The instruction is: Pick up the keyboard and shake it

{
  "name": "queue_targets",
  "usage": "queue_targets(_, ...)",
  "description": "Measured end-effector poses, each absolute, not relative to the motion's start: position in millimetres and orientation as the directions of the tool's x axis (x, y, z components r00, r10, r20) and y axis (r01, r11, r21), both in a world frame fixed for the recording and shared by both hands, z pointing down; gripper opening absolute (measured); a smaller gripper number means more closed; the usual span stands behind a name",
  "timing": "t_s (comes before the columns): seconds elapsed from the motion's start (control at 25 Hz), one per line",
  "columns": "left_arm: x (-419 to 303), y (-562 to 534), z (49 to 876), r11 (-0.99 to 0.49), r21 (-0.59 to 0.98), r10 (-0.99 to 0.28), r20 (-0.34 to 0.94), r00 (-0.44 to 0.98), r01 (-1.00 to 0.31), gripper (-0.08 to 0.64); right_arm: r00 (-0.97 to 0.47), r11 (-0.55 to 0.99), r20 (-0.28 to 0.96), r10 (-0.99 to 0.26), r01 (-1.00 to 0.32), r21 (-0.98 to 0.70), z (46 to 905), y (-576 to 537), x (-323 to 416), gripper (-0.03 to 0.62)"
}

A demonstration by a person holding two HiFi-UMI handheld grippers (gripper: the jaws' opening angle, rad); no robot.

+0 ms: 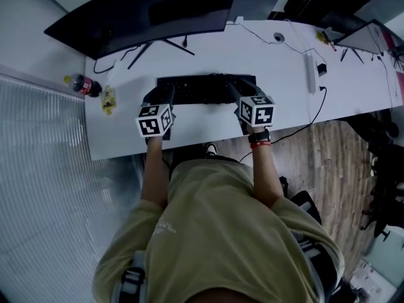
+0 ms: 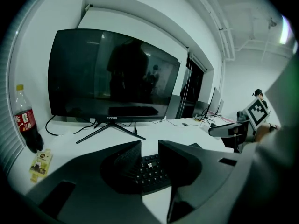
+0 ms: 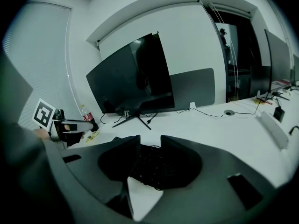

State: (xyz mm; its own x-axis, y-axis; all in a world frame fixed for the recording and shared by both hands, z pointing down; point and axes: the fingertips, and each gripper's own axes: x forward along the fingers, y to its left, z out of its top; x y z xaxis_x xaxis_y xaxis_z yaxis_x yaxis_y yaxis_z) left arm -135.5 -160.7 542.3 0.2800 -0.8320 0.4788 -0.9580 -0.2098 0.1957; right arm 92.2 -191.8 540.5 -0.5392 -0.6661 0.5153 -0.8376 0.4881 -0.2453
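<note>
Keyboard [image 1: 205, 88], black, lay flat on the white worktop [image 1: 265, 62] in front of the stand of a wide curved monitor [image 1: 145, 11], its long side running left to right before the person. Both tongs had been brought to its near edge, one toward each end. The left tongs [image 2: 149, 146] stood spread, with a clear gap between the two dark jaws; in the left gripper view a patch of keys showed through that gap, and the pads were not pressing on it. The right tongs [image 3: 150, 141] were likewise parted (a little wider, if anything), and the right gripper view showed the other end of the keyboard lying between and beyond the jaws, again without contact that I could make out. From the head view the marker cubes sat just short of the keyboard's front edge, with the forearms reaching forward over the worktop's rim. A cola bottle [image 1: 83, 85] lay near the left edge of the worktop with a small yellow packet [image 1: 108, 100] just beside it, well apart from the keyboard. A white power strip [image 1: 310, 71] rested off to the right.
</note>
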Motion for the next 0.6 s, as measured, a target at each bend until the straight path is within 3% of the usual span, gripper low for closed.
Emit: queue_targets(0.6,-170.6,-203.7,617.0,-0.196,0.211,-0.738,0.611,0.286,-0.958,0.257,-0.461,0.423,0.612,-0.642,-0.879,-0.218,602.4,-232.4,114.3,0.243)
